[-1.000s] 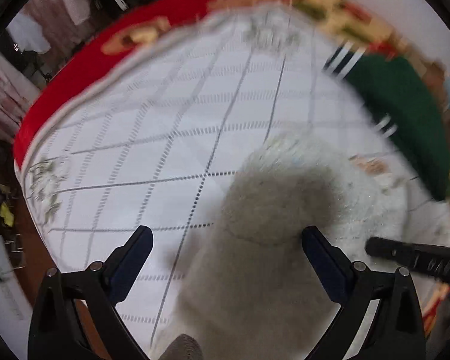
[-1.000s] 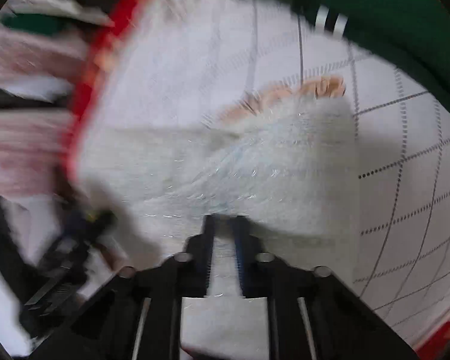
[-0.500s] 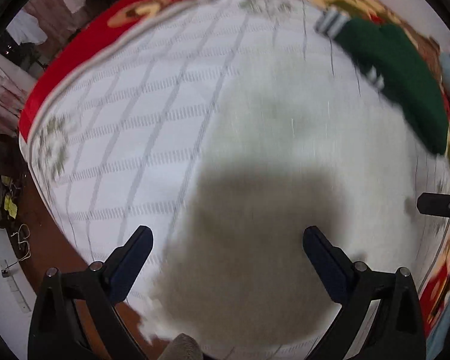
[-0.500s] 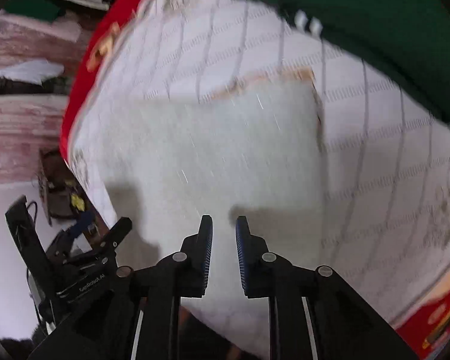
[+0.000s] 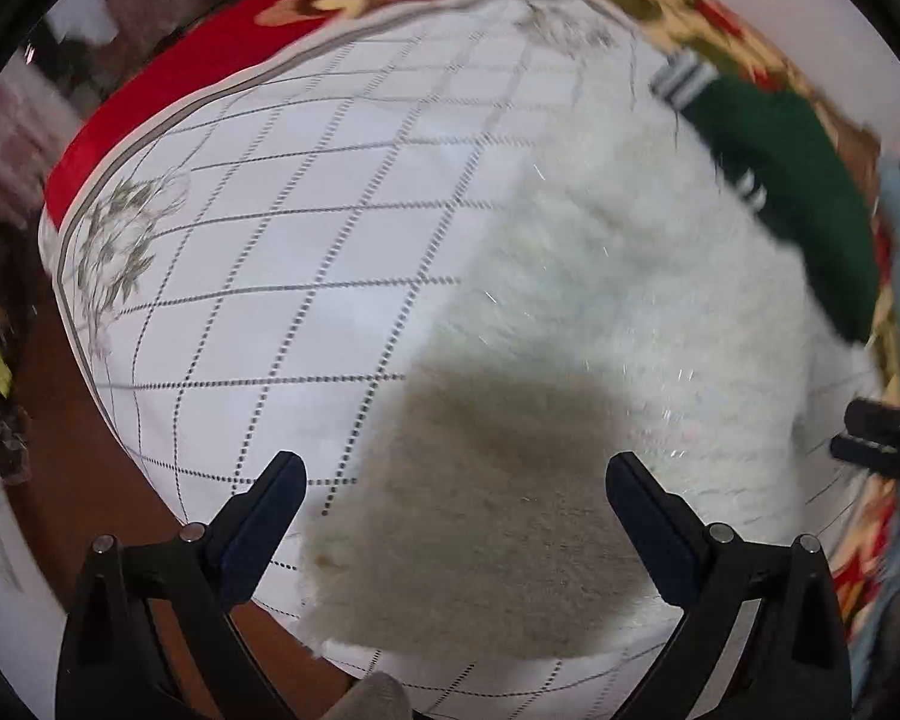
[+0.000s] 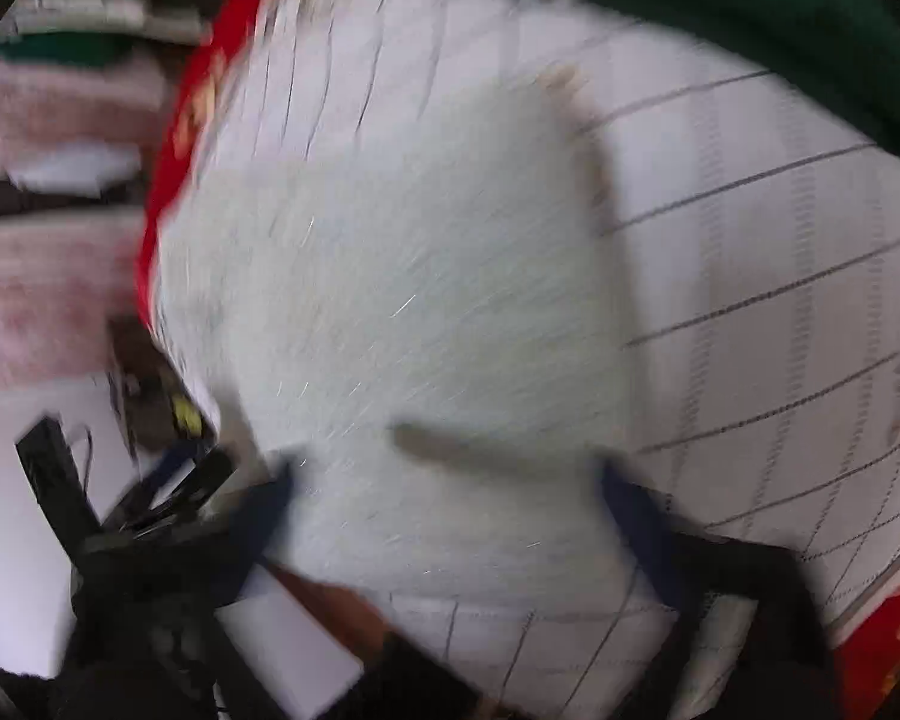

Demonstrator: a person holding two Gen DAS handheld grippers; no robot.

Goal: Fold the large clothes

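1. The task's thing is a fluffy white fleece garment (image 5: pixel 618 312), thick and shaggy, with fine glinting fibres scattered over its pile.
2. It lies flat on a white bedcover with a dotted grey grid and pale leaf embroidery (image 5: pixel 282 276), its near edge close to the cover's front edge.
3. From the left wrist view, the garment fills the lower middle and right of the frame, and a dark shadow falls across its near part.
4. In the right wrist view the same garment (image 6: pixel 402 300) is smeared by motion blur; a thin tan trim shows along its far right edge.
5. The left gripper (image 5: pixel 453 507) is released, its two dark blue fingers spread wide and hovering above the garment's near part, holding nothing.
6. The right gripper (image 6: pixel 444 516) is likewise released, fingers set wide apart on either side of the garment's near edge; whether they touch the fleece is lost in the blur.
7. A dark green knit garment with white stripes (image 5: pixel 792 192) lies at the far right of the bedcover, just beside the white fleece.
8. A red blanket with a yellow floral pattern (image 5: pixel 150 114) lies beneath the bedcover and borders it.
9. No containers are visible.
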